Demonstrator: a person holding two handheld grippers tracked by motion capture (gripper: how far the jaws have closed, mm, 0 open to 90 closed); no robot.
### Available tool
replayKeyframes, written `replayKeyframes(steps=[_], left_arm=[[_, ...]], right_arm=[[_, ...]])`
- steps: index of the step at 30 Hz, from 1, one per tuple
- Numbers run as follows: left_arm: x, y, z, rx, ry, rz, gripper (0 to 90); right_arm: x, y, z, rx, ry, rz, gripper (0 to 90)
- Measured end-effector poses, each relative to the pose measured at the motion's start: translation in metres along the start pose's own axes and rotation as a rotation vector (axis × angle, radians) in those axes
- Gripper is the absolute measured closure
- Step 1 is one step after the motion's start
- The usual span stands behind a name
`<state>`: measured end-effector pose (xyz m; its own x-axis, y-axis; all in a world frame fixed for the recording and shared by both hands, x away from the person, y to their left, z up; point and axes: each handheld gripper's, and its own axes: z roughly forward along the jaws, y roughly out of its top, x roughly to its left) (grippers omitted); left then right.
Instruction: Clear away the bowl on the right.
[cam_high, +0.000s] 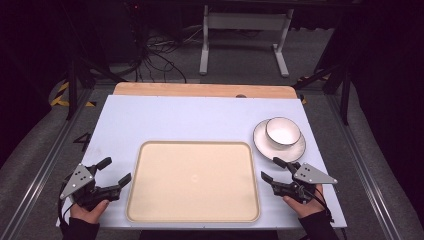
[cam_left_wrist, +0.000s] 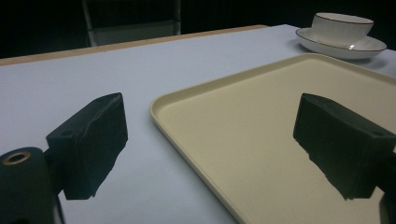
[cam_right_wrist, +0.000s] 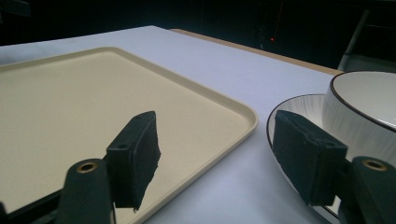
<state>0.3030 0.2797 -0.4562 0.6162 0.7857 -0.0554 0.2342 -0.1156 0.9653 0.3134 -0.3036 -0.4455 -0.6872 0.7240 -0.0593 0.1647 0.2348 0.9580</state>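
Your right gripper (cam_high: 274, 168) sits at about four o'clock on the table (cam_high: 200, 120), jaws spread wide with nothing between them, just beside the near rim of the saucer (cam_high: 262, 145). The bowl (cam_high: 282, 132) stands upright on that saucer, at about two o'clock from the tray (cam_high: 195, 215). Your left gripper (cam_high: 115, 171) rests at eight o'clock, jaws also wide and holding nothing, straddling the tray's left rim. The tray lies flat at the centre.
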Motion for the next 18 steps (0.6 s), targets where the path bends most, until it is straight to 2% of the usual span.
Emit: replayKeyframes(steps=[12,18], left_arm=[[0.0006,0.0009,0.0001,0.004,0.006,0.004,11.1],[-0.0007,0.0013,0.0002,0.006,0.009,0.006,11.2]], right_arm=[[0.0008,0.0004,-0.0005,0.001,0.002,-0.004,31.6],[0.0008,0.0068,0.0006,0.01,0.007,-0.018,31.6]])
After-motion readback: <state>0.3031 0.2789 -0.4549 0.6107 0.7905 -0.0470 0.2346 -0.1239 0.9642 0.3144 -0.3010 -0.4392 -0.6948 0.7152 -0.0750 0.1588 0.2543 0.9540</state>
